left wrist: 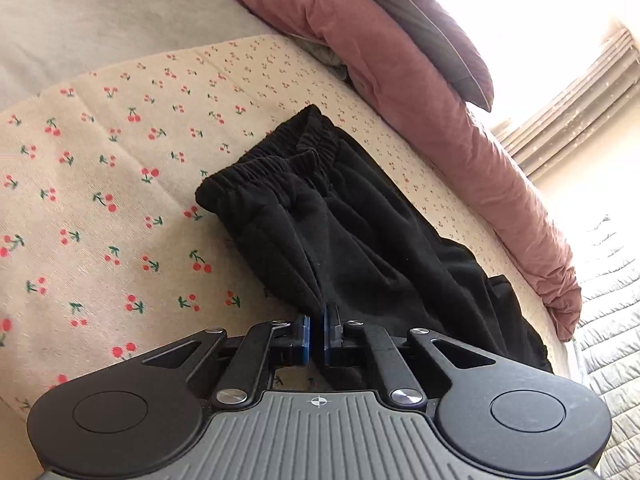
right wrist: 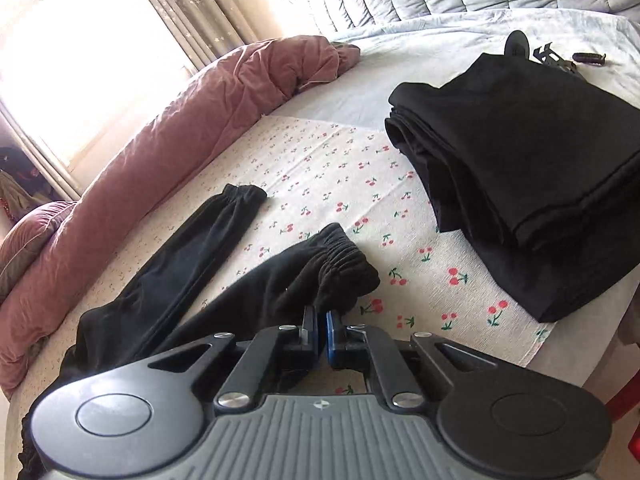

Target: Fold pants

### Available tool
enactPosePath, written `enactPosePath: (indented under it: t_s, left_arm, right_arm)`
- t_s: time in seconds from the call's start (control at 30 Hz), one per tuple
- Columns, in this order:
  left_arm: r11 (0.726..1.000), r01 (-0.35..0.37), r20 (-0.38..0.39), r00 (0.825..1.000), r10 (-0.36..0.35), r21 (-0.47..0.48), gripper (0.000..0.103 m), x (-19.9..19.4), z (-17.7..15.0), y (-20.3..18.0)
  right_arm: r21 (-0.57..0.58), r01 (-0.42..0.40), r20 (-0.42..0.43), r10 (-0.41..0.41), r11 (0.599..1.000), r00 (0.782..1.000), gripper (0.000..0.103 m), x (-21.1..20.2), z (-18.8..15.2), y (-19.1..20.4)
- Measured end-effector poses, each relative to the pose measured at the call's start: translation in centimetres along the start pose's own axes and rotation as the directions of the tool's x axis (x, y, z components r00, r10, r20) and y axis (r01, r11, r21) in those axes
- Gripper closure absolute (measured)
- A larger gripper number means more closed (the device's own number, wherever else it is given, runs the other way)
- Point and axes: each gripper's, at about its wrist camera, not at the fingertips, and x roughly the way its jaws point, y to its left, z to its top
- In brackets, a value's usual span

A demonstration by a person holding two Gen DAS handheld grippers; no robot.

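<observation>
1. Across the bed, a cherry-print sheet (left wrist: pixel 120 184) covers the mattress, with a pink duvet (right wrist: pixel 160 128) bunched along its far edge.
2. Far right in the right wrist view sits a stack of folded black clothes (right wrist: pixel 540 168).
3. Black pants (left wrist: pixel 340 232) lie on the sheet, legs spread apart.
4. Left gripper (left wrist: pixel 316 330) is clamped on pants fabric.
5. Right gripper (right wrist: pixel 321 334) pinches the pants near an elastic cuff.
</observation>
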Motion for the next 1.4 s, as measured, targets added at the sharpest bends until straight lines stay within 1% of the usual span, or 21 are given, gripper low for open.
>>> enactPosePath:
  t_s: [0.03,0.13,0.2,0.3,0.33,0.4,0.47,0.5,0.53,0.57,0.6,0.63,0.67,0.73,0.8,0.83,0.93,1.03,1.17,1.23,1.4]
  left_arm:
    - [1.0,0.001,-0.003,1.0,-0.001,0.008,0.099,-0.6,0.1,0.0]
    - [0.999,-0.011,-0.031,0.999,0.012,0.045,0.099,-1.9,0.1,0.2]
    - [0.996,-0.037,-0.077,0.996,0.043,0.079,0.099,-1.8,-0.5,0.4]
    - [0.987,-0.092,-0.152,0.982,0.112,0.131,0.097,-0.3,-1.9,1.1]
    - [0.986,-0.103,-0.168,0.978,0.125,0.131,0.097,0.2,-2.4,1.5]
    - [0.989,-0.101,-0.173,0.978,0.12,0.111,0.096,0.4,-2.7,2.2]
    - [0.989,-0.104,-0.174,0.977,0.122,0.108,0.091,0.4,-2.7,2.2]
    - [0.986,-0.111,-0.172,0.976,0.131,0.123,0.09,0.3,-2.7,1.9]
    - [0.982,-0.123,-0.167,0.975,0.146,0.14,0.084,0.1,-2.7,1.5]
    - [0.977,-0.145,-0.16,0.972,0.17,0.16,0.072,-0.2,-2.7,1.0]
    - [0.965,-0.184,-0.141,0.967,0.212,0.187,0.063,-0.7,-2.7,0.2]
    - [0.95,-0.221,-0.108,0.962,0.249,0.221,0.039,-1.2,-2.7,-0.7]
    - [0.931,-0.251,-0.056,0.96,0.274,0.263,0.023,-1.7,-2.7,-1.6]
    - [0.883,-0.294,0.044,0.953,0.299,0.366,0.021,-2.5,-2.8,-3.8]
    - [0.838,-0.325,0.094,0.944,0.317,0.439,0.017,-2.4,-2.5,-6.0]
    - [0.822,-0.325,0.114,0.945,0.308,0.468,0.013,-2.2,-2.2,-7.1]
    - [0.784,-0.292,0.147,0.956,0.253,0.548,0.004,-0.8,-1.7,-10.3]
    - [0.743,-0.272,0.174,0.962,0.209,0.612,0.003,1.3,-1.6,-13.7]
    - [0.698,-0.236,0.159,0.972,0.174,0.677,0.002,4.8,-1.2,-17.2]
    - [0.677,-0.198,0.13,0.98,0.15,0.709,0.002,7.0,-0.9,-19.0]
    - [0.631,-0.092,0.057,0.996,0.075,0.77,0.002,12.7,0.5,-22.4]
  right_arm:
    - [-0.007,0.004,-0.001,-0.004,1.0,1.0,0.099,-0.5,0.2,-0.2]
    - [0.006,-0.015,-0.051,0.016,1.0,0.999,0.099,-1.3,0.3,-1.3]
    - [-0.003,0.014,-0.094,-0.015,1.0,0.995,0.099,-1.0,0.0,-1.8]
    - [-0.006,0.059,-0.163,-0.059,0.998,0.985,0.099,0.4,-0.8,-2.8]
    - [-0.007,0.074,-0.183,-0.074,0.997,0.98,0.099,0.9,-1.3,-3.2]
    - [-0.015,0.09,-0.211,-0.091,0.996,0.973,0.1,1.5,-2.0,-3.7]
    - [-0.05,0.096,-0.201,-0.104,0.994,0.974,0.1,1.4,-2.4,-3.3]
    - [-0.082,0.102,-0.195,-0.117,0.991,0.974,0.096,1.1,-2.4,-2.9]
    - [-0.114,0.108,-0.188,-0.129,0.988,0.974,0.081,0.8,-2.4,-2.4]
    - [-0.142,0.123,-0.175,-0.147,0.982,0.973,0.063,0.4,-2.2,-2.0]
    - [-0.167,0.138,-0.158,-0.165,0.976,0.974,0.054,0.1,-2.1,-1.6]
    - [-0.194,0.143,-0.126,-0.169,0.971,0.978,0.04,-0.5,-1.7,-1.2]
    - [-0.213,0.142,-0.099,-0.166,0.967,0.981,0.03,-1.0,-1.3,-0.8]
    - [-0.256,0.135,-0.06,-0.155,0.957,0.986,0.021,-1.5,-0.3,0.3]
    - [-0.294,0.125,-0.032,-0.141,0.947,0.99,0.015,-1.5,0.5,1.6]
    - [-0.318,0.114,-0.021,-0.127,0.941,0.992,0.012,-1.2,0.9,2.4]
    - [-0.374,0.092,-0.005,-0.101,0.923,0.995,0.008,-0.1,2.0,4.9]
    - [-0.419,0.082,0.01,-0.085,0.904,0.996,0.007,1.6,2.9,7.5]
    - [-0.444,0.028,-0.011,-0.037,0.896,0.999,0.005,3.9,4.0,10.2]
    - [-0.443,-0.003,-0.028,-0.01,0.897,1.0,0.005,5.3,4.7,11.3]
    - [-0.367,-0.086,-0.077,0.062,0.926,0.995,0.002,9.5,7.1,12.5]
